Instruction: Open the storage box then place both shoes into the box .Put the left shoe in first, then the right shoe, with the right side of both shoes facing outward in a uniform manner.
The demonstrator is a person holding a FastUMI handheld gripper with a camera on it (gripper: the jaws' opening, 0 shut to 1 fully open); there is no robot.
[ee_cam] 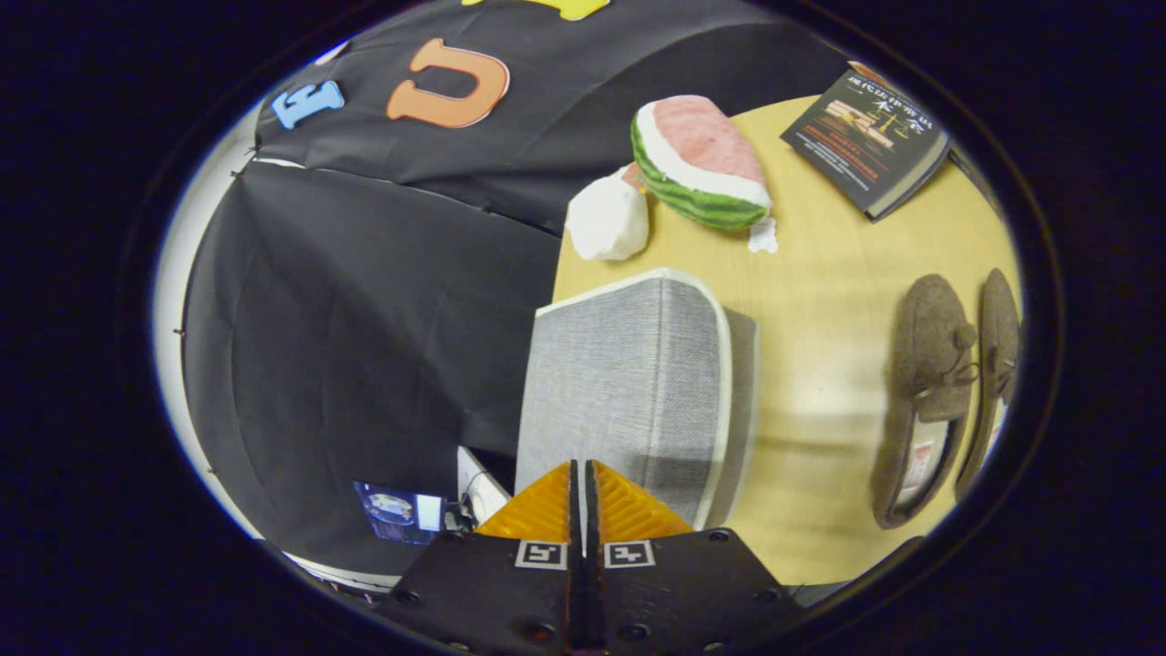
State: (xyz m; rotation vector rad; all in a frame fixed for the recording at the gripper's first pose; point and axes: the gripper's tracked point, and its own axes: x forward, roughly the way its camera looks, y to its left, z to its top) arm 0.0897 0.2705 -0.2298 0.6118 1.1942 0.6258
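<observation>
1. The gripper (583, 469) has its two fingers pressed together, with just a thin line between them. They pinch nothing.
2. Right in front of the fingers is the storage box (629, 383). It is grey cloth with a white edge. I see one flat grey side of it, and I cannot tell if it is open.
3. The box sits on a light wood table (829, 301).
4. Two brown fuzzy shoes (947, 392) lie on the table, well apart from the box, off to the side of the fingers. They lie next to each other, almost touching. The nearer one has a little bow and a small ball on top.
5. Beyond the box there is a soft toy watermelon slice (701, 164), red on top with a green skin.
6. Just beside the watermelon is a white plush thing (608, 220), near the table's edge.
7. A dark book (865, 137) lies flat on the table, farther along than the watermelon.
</observation>
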